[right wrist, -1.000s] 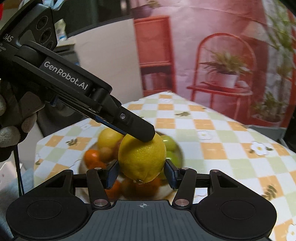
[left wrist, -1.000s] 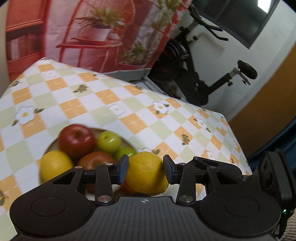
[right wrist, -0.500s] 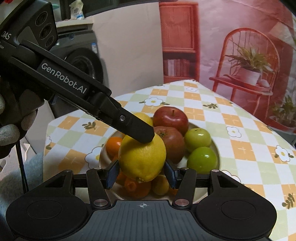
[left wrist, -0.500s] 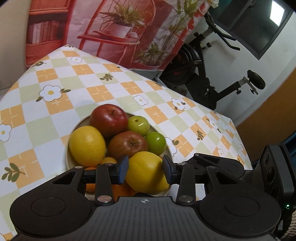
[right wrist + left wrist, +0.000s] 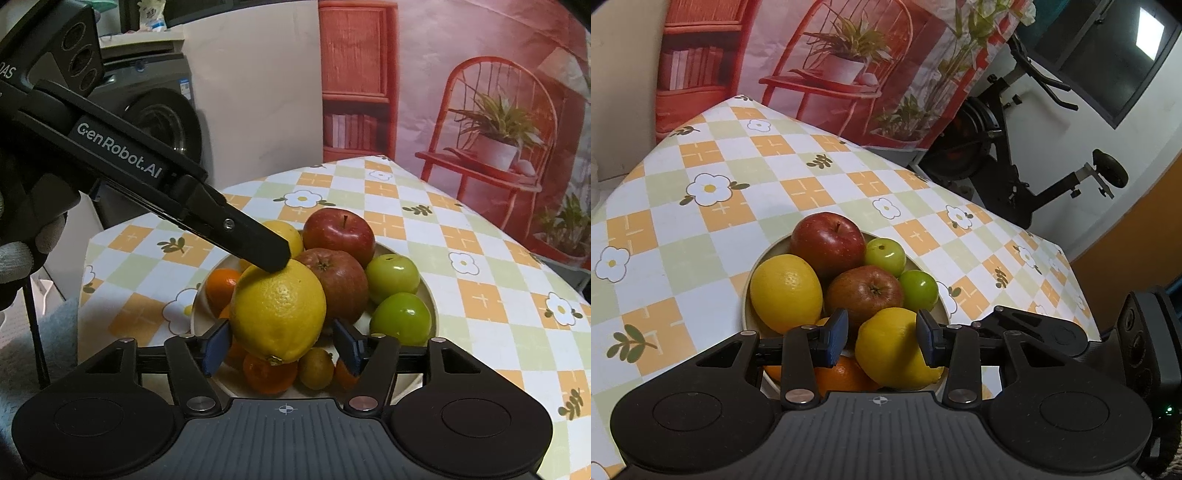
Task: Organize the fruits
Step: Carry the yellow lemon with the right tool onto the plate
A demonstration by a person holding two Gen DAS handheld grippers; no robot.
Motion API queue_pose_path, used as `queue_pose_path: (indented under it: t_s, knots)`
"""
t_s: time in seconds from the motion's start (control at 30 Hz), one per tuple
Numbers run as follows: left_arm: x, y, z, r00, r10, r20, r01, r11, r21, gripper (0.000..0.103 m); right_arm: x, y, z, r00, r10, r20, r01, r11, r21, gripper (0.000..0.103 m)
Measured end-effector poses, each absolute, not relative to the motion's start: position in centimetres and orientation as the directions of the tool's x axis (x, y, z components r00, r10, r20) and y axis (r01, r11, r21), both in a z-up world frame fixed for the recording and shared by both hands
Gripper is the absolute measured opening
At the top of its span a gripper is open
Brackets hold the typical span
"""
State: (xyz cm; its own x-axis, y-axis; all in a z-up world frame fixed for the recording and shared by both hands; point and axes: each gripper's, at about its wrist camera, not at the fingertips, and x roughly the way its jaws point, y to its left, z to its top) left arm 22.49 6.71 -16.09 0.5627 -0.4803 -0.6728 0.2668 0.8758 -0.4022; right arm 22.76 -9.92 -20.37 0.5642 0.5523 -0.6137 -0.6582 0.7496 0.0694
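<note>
Now the right gripper [image 5: 280,347], whose jaws have just been opening, stands apart round the lemon [image 5: 277,311] atop the fruit bowl [image 5: 430,295], so ease it away slowly while the left gripper [image 5: 881,334], seemingly parted, steadies it

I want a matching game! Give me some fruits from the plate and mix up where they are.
Fruits:
1. front lemon
2. top red apple
3. two green fruits
4. orange

Places:
A. right side of the plate
B. far edge, stem up
C. between the right gripper pads
D. left of the front lemon

Pairs: 1-C, 2-B, 3-A, 4-D
</note>
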Motion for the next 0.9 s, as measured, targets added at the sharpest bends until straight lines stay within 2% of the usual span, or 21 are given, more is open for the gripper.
queue_pose_path:
  t_s: [0.17,0.9]
  knots:
    - [22.4,6.7,-15.9,0.572,-0.469,-0.673,0.264,0.882,-0.390,0.043,22.7,-10.3,-20.3,0.575,0.545,-0.610,-0.646,0.760,0.070,0.062]
    - [21.8,6.4,-15.3,0.593,-0.441,-0.674,0.271,0.897,-0.349,0.043,22.0,-11.4,-20.3,0.596,0.532,-0.601,-0.623,0.779,0.071,0.062]
